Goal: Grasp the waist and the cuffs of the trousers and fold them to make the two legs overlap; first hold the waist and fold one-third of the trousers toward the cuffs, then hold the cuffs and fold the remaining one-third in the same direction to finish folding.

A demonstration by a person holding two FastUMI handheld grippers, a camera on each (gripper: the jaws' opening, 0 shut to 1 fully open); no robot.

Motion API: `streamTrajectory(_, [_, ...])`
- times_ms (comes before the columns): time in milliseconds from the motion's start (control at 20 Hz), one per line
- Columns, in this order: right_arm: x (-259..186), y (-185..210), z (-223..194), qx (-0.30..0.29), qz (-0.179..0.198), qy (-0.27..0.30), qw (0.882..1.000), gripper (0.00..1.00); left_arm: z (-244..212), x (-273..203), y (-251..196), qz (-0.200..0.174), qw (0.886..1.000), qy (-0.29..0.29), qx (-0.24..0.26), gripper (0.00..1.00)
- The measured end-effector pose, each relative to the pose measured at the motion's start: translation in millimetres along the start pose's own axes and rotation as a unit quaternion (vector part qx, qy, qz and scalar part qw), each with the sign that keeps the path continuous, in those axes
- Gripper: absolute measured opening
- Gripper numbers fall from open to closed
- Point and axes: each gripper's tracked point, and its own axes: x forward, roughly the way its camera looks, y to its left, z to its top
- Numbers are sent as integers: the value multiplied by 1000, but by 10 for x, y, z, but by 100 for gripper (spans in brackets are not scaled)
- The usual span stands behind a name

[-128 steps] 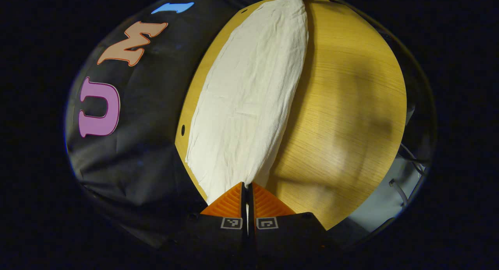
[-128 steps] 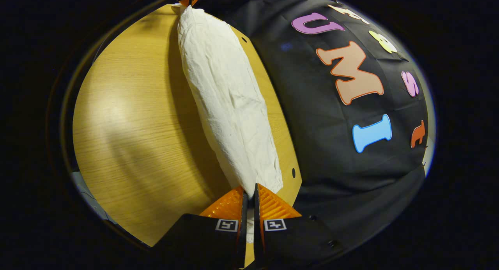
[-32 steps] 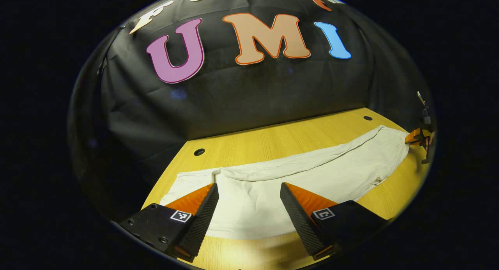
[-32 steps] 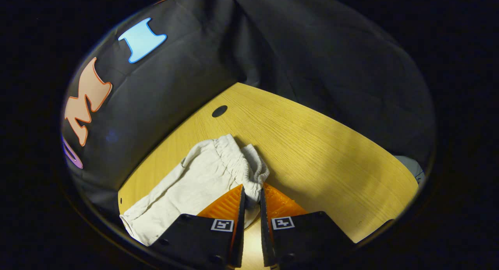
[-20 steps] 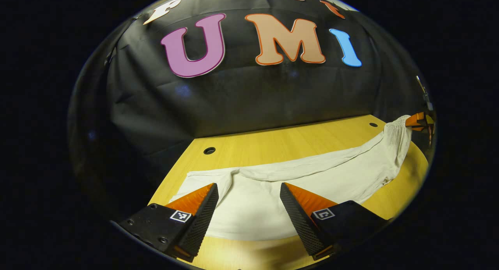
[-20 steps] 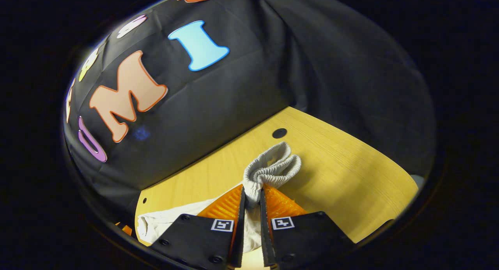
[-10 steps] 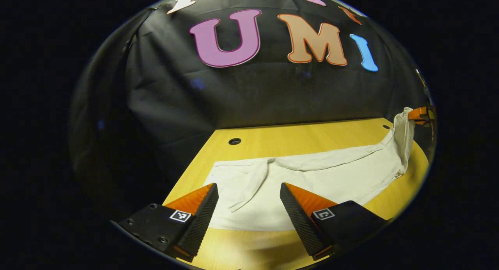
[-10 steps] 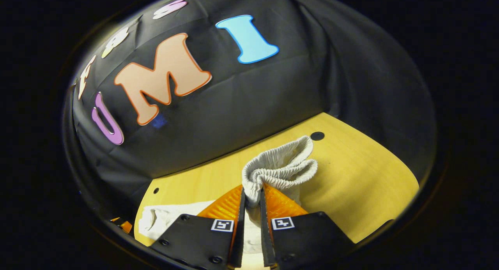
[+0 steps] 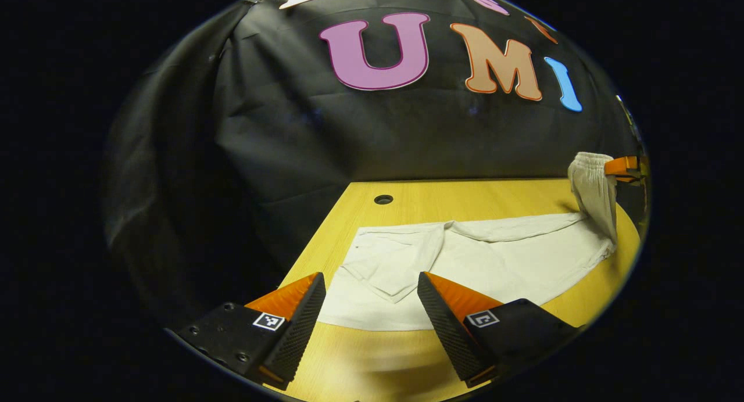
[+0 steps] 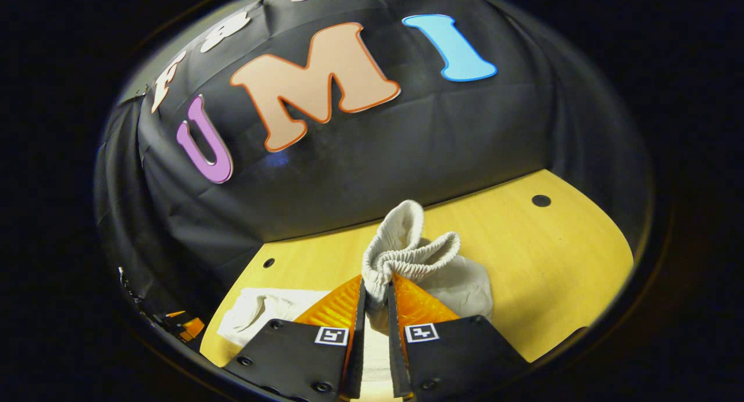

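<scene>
The trousers [image 9: 500, 262] are pale, thin cloth, and they look light and limp: they lie flat along the table [image 9: 407, 201] with the two legs overlapped, and only the waist [image 10: 412, 254] is off the wood. That gathered, elasticated band seems the sensible place to take hold, since it bunches into something thick enough to pinch; the plain leg cloth would likely slide or drag in wrinkles. The right gripper [image 10: 375, 294] is clenched on the band, both fingers pressing it, with the cloth puckered above its tips.

The left gripper [image 9: 369, 286] is released, its fingers spread wide and hovering just over the cuff end [image 9: 383, 268], where a corner of cloth has turned over on itself.

The left gripper view gives the whole length of the garment, and far off the raised waist hanging in a steep drape from the other gripper. The right gripper view gives the pinch itself close up, and the cuff end small and low at its left.
</scene>
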Motion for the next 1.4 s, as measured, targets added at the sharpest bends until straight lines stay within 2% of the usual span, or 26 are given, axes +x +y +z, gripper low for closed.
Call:
streamTrajectory(300, [198, 379, -738, -56, 17, 59, 997, 21, -222, -50, 266, 3, 1000, 18, -6, 97])
streamTrajectory(500, [247, 398, -1217, -100, 12, 97, 990, 21, -377, 26, 341, -3, 999, 34, -16, 97])
streamTrajectory(650, [286, 420, -1380, -121, 6, 113, 986, 23, -480, 110, 357, -13, 999, 45, -27, 97])
streamTrajectory(700, [248, 447, -1436, -122, 10, 121, 985, 19, -527, 128, 365, -17, 998, 49, -29, 97])
streamTrajectory(750, [200, 485, -1533, -120, 17, 129, 984, 24, -561, 164, 384, -18, 998, 52, -30, 97])
streamTrajectory(900, [63, 614, -1544, -124, 31, 119, 985, 84, -657, 288, 421, -25, 997, 63, -33, 97])
streamTrajectory(950, [38, 648, -1531, -122, 32, 116, 985, 90, -684, 337, 430, -28, 997, 66, -35, 97])
streamTrajectory(1000, [0, 644, -1522, -122, 28, 114, 986, 93, -705, 394, 435, -31, 996, 68, -40, 97])
streamTrajectory(1350, [-191, 594, -1429, -131, 5, 100, 986, 92, -878, 669, 453, -47, 992, 88, -75, 98])
streamTrajectory(1400, [-214, 591, -1430, -131, 3, 99, 986, 92, -896, 687, 449, -51, 991, 91, -79, 95])
